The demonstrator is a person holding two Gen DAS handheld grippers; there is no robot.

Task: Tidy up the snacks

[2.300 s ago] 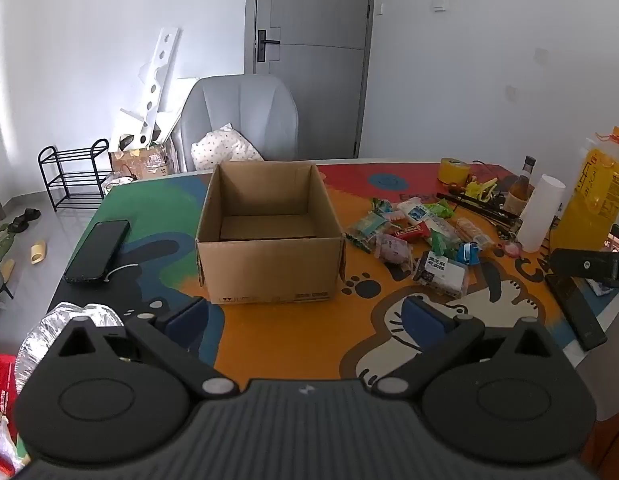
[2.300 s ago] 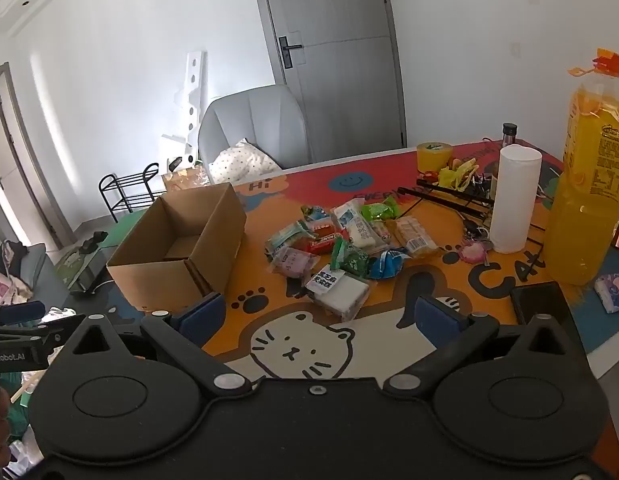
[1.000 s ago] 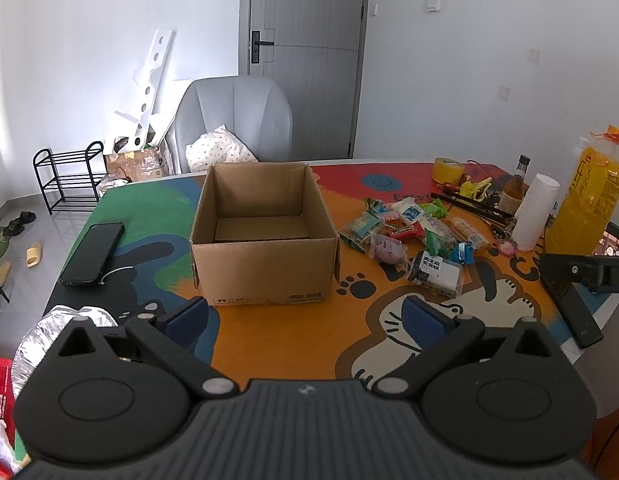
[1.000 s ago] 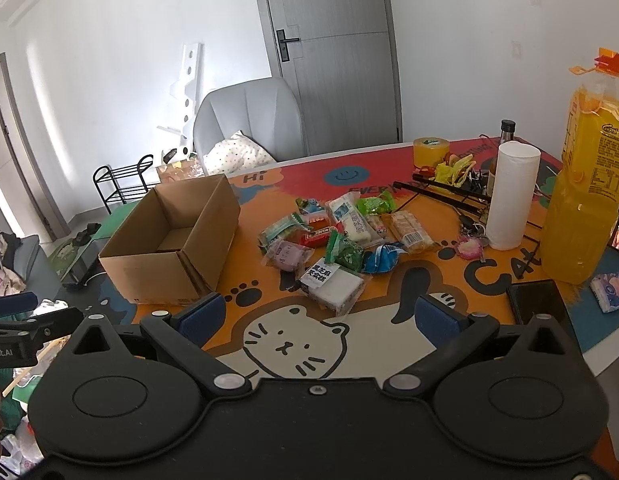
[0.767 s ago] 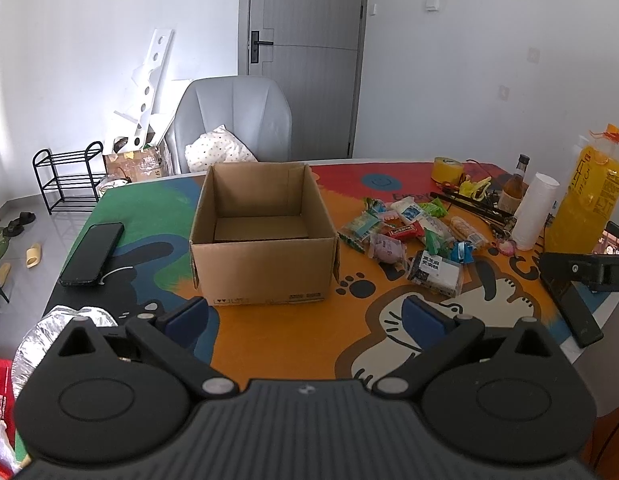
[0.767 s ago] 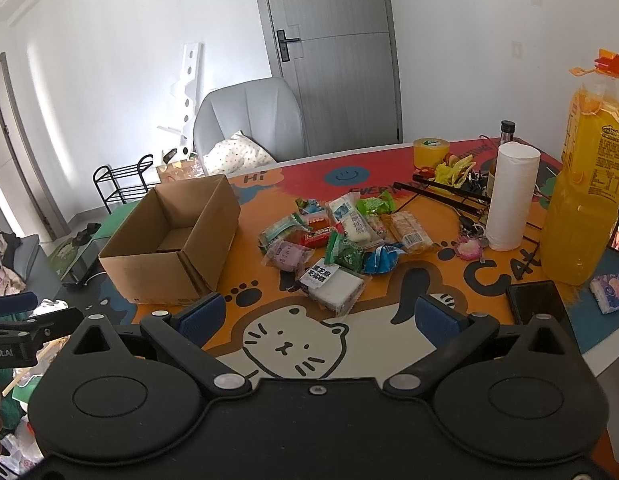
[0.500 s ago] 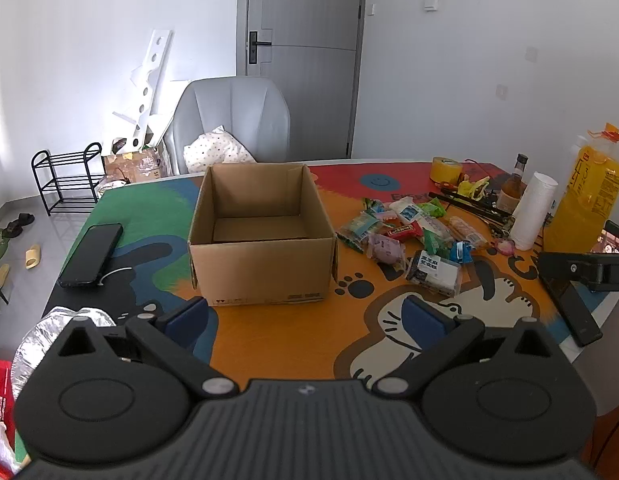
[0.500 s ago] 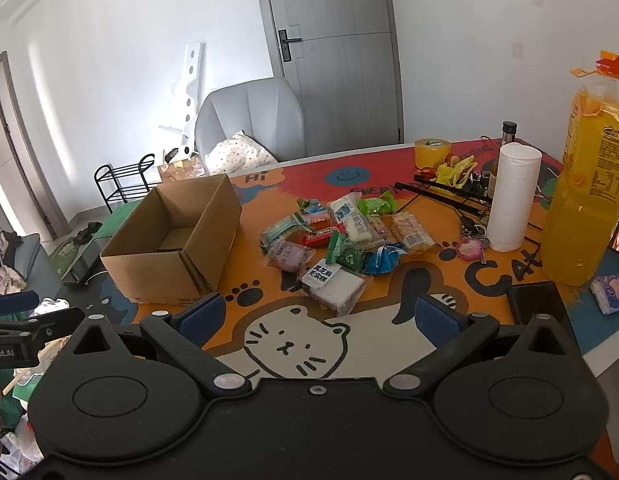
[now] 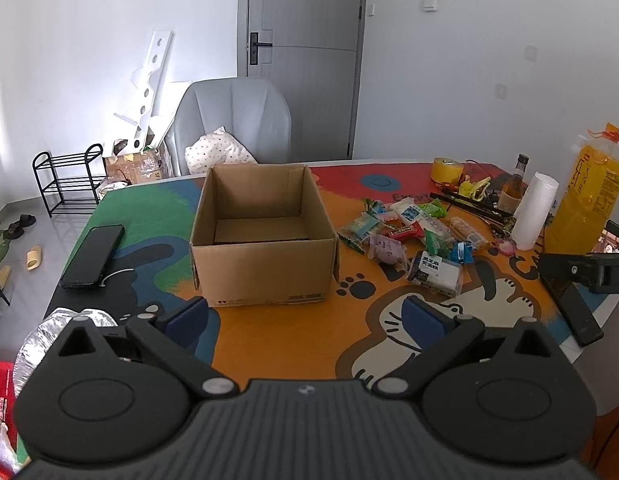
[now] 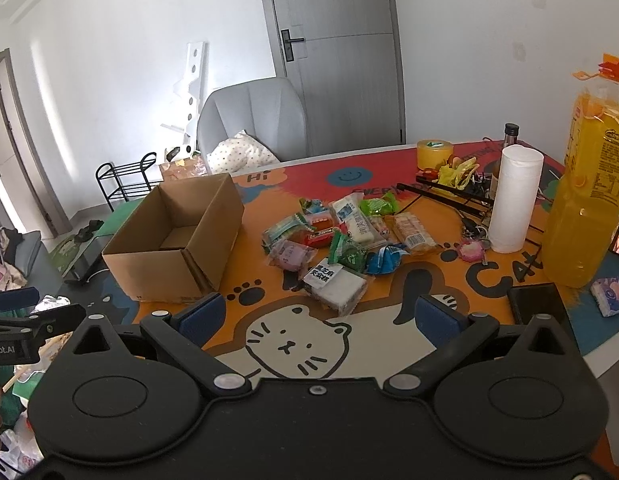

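An open, empty cardboard box [image 9: 265, 240] stands on the colourful table; it also shows in the right wrist view [image 10: 177, 240]. A heap of wrapped snacks [image 9: 409, 236] lies to its right, also seen in the right wrist view [image 10: 337, 236]. The nearest snack is a white packet with a black label [image 10: 335, 282], also in the left wrist view [image 9: 437, 274]. My left gripper [image 9: 305, 318] is open and empty, held above the table's near edge in front of the box. My right gripper [image 10: 319, 316] is open and empty, just short of the white packet.
A black phone [image 9: 93, 256] lies left of the box. A large orange juice bottle [image 10: 585, 196], a white paper roll [image 10: 513, 200], a yellow tape roll [image 10: 433, 154], black rods and a dark phone [image 10: 537, 304] stand at the right. A grey chair [image 9: 233, 124] is behind the table.
Both grippers have drifted back slightly from the table, so the box and snacks look a little smaller. Both stay open; nothing on the table has moved.
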